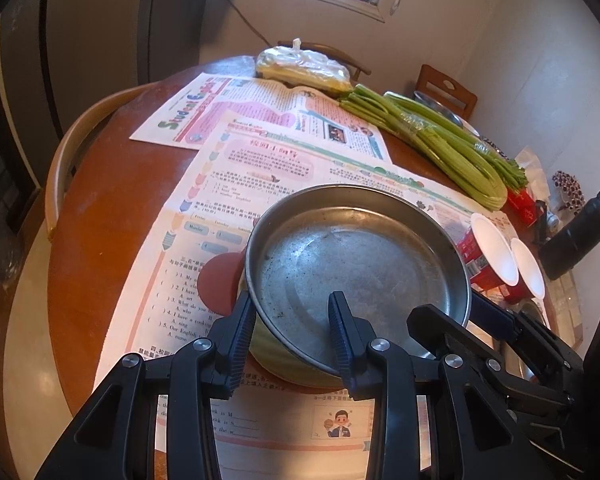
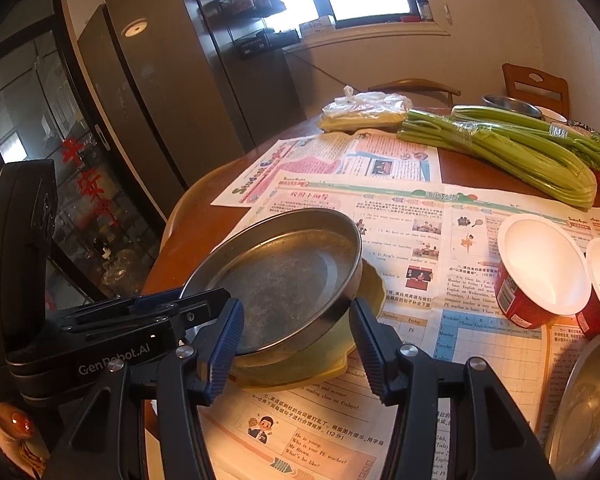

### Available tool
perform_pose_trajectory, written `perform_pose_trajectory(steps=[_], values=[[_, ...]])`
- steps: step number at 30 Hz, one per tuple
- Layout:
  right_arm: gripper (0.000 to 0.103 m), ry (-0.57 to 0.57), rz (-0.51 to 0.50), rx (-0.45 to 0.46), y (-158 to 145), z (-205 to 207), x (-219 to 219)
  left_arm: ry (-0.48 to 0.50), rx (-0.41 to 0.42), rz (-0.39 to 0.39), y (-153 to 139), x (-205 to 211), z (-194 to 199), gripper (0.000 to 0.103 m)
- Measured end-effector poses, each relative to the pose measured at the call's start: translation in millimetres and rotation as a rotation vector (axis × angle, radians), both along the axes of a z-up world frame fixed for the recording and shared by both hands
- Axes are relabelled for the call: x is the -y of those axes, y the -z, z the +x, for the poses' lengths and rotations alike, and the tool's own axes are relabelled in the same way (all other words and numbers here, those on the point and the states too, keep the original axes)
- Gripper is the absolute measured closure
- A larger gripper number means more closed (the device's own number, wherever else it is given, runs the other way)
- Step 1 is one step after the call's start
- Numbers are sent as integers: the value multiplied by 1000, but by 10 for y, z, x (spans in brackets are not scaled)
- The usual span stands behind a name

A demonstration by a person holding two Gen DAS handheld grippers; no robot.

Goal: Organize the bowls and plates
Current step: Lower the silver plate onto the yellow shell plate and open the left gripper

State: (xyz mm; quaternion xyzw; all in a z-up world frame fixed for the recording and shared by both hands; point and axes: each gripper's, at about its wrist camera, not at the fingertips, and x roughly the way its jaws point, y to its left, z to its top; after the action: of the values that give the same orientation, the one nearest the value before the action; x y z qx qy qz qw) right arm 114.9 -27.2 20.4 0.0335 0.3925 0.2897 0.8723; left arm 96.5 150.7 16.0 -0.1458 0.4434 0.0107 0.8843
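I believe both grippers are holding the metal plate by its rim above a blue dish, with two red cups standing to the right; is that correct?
Not quite: the dish under the metal plate is yellow, not blue, as the right wrist view shows. The rest holds: the left gripper and right gripper both clamp the plate's rim, and two red cups stand to the right.

A: Where does the left wrist view look from?
B: Low over the counter's (image 1: pixel 100 208) near edge, tilted down, close behind a metal pan (image 1: pixel 356 256), facing the window wall.
A: And the right wrist view?
B: Also low and close, just right of it, angled toward the far-left edge. Both share the pan (image 2: pixel 284 276), newspapers (image 2: pixel 404 208) and celery (image 2: pixel 512 148).
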Motion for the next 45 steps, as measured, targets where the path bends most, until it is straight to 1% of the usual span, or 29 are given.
perform_pose_trajectory(steps=[13,17,19,24,28,31,34,37,39,43,45], values=[[48,-18,-41,-31,172,87,-82,-3,-34,-8,152,-56,78,66],[48,-26,-47,-32,184,101,-113,-16,-16,37,127,-53,62,66],[48,-26,-49,-34,192,105,-121,-13,-22,26,144,-73,72,66],[48,-26,-85,-24,223,104,-170,-17,-37,29,208,-106,88,66],[48,-27,-107,-9,227,77,-200,-17,-36,28,222,-115,72,66],[48,-29,-127,1,239,64,-227,-26,-39,55,226,-106,60,66],[48,-33,-157,18,240,38,-267,-41,-44,62,233,-134,39,65],[48,-33,-185,49,226,-6,-291,-54,-47,87,237,-153,19,63],[48,-22,-205,81,204,-28,-294,-57,-49,77,242,-179,5,62],[48,-21,-164,82,150,-29,-225,-57,-51,57,238,-200,-28,56],[48,-21,-140,76,120,-29,-170,-54,-49,31,227,-218,-59,54]])
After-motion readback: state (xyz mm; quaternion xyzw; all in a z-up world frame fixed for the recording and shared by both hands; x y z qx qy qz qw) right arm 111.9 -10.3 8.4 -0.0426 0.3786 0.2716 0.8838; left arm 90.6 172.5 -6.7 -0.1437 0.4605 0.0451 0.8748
